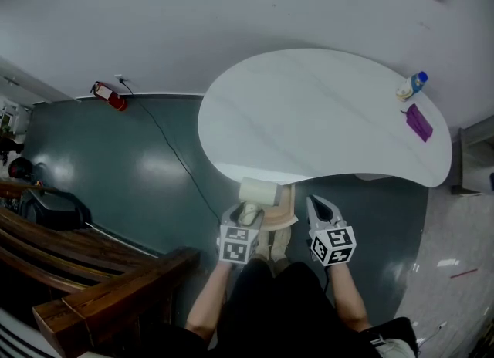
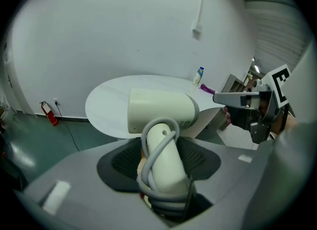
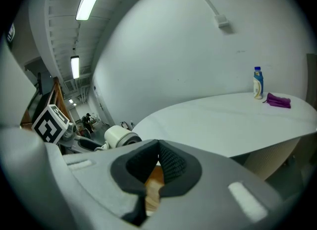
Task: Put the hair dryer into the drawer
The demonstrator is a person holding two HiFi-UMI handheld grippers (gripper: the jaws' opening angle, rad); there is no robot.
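My left gripper (image 1: 248,214) is shut on the handle of a cream hair dryer (image 1: 257,192) whose grey cord is wound round that handle. In the left gripper view the hair dryer (image 2: 161,112) stands upright between the dark pads, barrel lying crosswise on top. A light wooden drawer (image 1: 285,208) juts out from under the near edge of the white table (image 1: 309,117), just right of the dryer. My right gripper (image 1: 323,208) hangs beside the drawer on its right, jaws shut with nothing in them. From the right gripper view the dryer's barrel (image 3: 119,136) shows at the left.
A small bottle (image 1: 413,85) and a purple object (image 1: 419,123) lie at the table's far right. A red fire extinguisher (image 1: 109,96) with a cable sits by the wall at the left. Dark wooden benches (image 1: 93,271) stand at the lower left.
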